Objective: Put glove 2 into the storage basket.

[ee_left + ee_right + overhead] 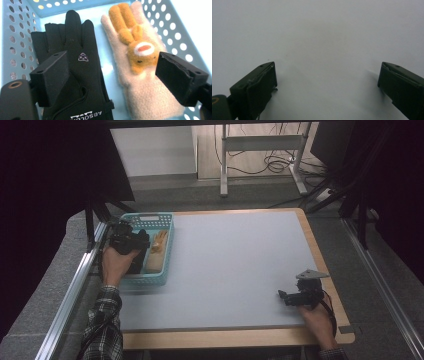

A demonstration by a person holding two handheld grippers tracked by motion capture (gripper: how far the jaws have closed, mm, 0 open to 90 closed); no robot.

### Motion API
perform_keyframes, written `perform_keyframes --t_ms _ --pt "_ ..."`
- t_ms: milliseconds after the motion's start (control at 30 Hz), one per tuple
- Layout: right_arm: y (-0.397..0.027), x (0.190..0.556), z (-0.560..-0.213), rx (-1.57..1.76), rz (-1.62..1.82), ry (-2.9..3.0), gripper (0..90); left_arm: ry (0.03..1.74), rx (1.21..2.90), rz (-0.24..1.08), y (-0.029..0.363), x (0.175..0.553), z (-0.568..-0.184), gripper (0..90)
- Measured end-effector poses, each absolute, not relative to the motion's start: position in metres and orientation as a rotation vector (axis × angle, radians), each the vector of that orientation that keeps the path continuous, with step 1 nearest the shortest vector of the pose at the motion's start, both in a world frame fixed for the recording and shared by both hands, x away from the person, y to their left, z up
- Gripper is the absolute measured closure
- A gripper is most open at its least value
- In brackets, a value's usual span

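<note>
A turquoise perforated basket (148, 216) (15, 37) stands at the table's left edge. In it lie a black glove (140, 257) (82, 75) and, to its right, a cream fuzzy glove (158, 254) (145, 92) with an orange animal face, both flat with fingers pointing away. My left gripper (131, 240) (112, 65) hovers over the basket, open, with its jaws spread above both gloves and nothing pinched. My right gripper (283, 295) (325, 75) rests low near the table's front right, open over the bare grey mat (319, 32).
The grey mat (235, 260) covers a wooden table (220, 339). A metal rail (70, 295) runs along the left side. Beyond the far edge stand a desk frame (223, 165) and loose cables (277, 165) on the floor.
</note>
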State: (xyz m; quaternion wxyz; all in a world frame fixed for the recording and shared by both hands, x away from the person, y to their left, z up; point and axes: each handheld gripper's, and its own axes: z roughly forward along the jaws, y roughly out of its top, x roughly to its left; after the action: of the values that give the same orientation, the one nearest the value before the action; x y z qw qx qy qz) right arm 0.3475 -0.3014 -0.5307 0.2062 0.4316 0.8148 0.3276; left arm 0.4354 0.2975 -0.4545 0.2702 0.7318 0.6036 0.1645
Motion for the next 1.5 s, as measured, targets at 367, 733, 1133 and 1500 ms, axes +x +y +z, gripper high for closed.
perform_keyframes --t_ms 367,733,1133,1500 --pt "-0.301 0.347 -0.531 1.203 0.912 2.27 1.9 1.581 1.973 0.424 0.299 0.423 -0.455 5.4" --pt "-0.301 0.347 -0.531 1.203 0.912 2.27 1.9 1.536 1.944 0.42 0.3 0.408 -0.453 3.4" --pt "-0.301 0.347 -0.531 1.204 0.912 2.27 1.9 1.464 1.929 0.418 0.299 0.388 -0.454 2.3" --pt "-0.301 0.347 -0.531 1.204 0.912 2.269 1.9 1.406 1.942 0.429 0.292 0.374 -0.453 1.6"
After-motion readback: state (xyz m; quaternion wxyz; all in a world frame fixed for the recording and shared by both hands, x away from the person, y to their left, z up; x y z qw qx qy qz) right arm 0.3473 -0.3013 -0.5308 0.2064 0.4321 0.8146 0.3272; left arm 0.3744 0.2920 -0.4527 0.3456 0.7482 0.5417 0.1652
